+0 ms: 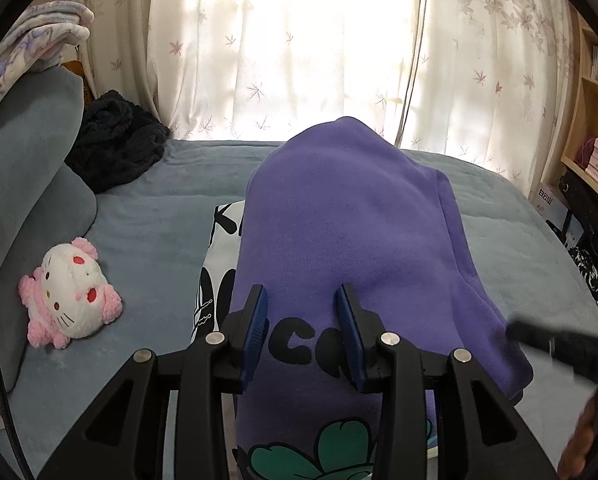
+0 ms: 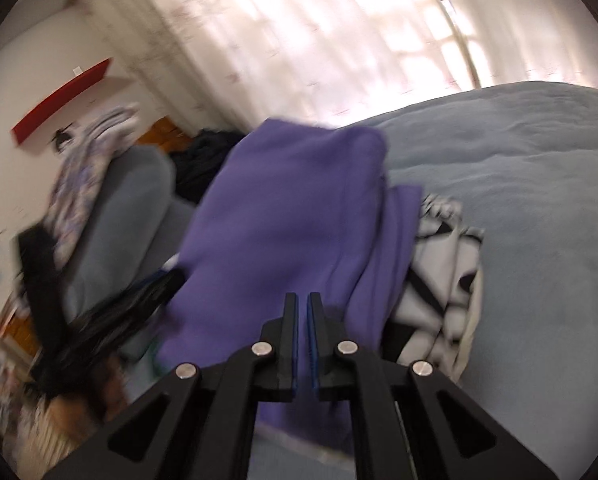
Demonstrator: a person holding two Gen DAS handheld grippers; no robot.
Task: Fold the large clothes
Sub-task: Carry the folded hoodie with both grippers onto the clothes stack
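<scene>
The purple sweatshirt (image 1: 351, 232) is lying folded in the centre of the frame on the grey bed (image 1: 147, 232), the left gripper (image 1: 303, 320) is hovering half-open and the right gripper (image 2: 303, 320) is closing empty, so a careless nudge is risking unfolding it.

Purple sweatshirt (image 1: 351, 216) with black letters and a green clover print; grey-blue bed (image 1: 155, 216); pink-and-white plush (image 1: 73, 280); black-and-white cloth (image 2: 443, 280).
</scene>
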